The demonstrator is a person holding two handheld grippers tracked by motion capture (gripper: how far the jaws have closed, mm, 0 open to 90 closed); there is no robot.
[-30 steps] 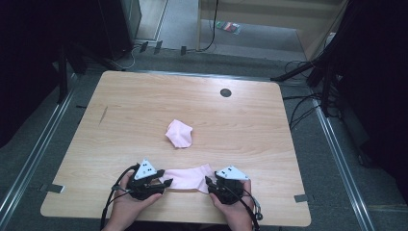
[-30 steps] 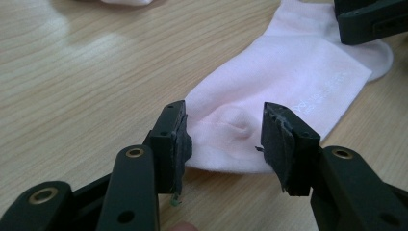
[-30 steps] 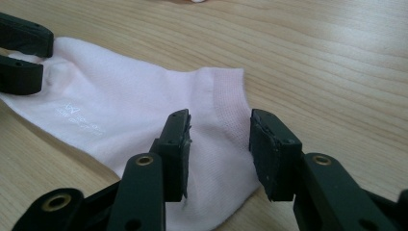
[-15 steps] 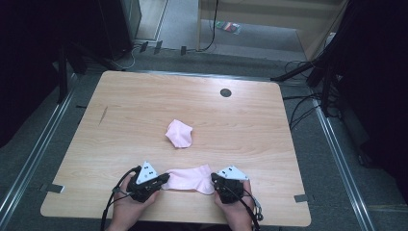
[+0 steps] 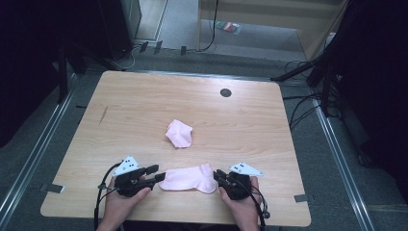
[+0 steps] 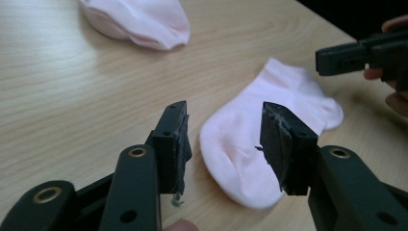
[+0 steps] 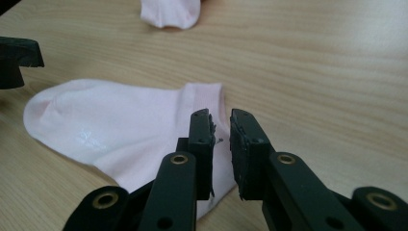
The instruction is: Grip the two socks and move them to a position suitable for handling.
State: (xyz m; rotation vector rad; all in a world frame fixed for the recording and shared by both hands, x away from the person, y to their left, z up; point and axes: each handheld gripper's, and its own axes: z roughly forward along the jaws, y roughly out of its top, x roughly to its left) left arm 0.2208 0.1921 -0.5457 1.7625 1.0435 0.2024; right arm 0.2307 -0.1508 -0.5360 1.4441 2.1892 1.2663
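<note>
Wooden table [image 5: 144,110]; flat pink sock [image 5: 188,178] between both grippers' parted fingers [image 6: 175,144].

Flat sock [image 7: 125,130] as landmark: in the right gripper view its near corner is hidden behind the right claw [image 7: 221,139], so whether cloth sits in the narrow gap cannot be told. In the left gripper view its near edge is partly masked by the left claw [image 6: 223,144]. Beyond the sock, the folded sock [image 6: 139,19] is cut off by the top edge there. In the high view, forearms leave the frame below the sock; a small colourful item [image 5: 228,26] on the floor far beyond is too small to identify.
</note>
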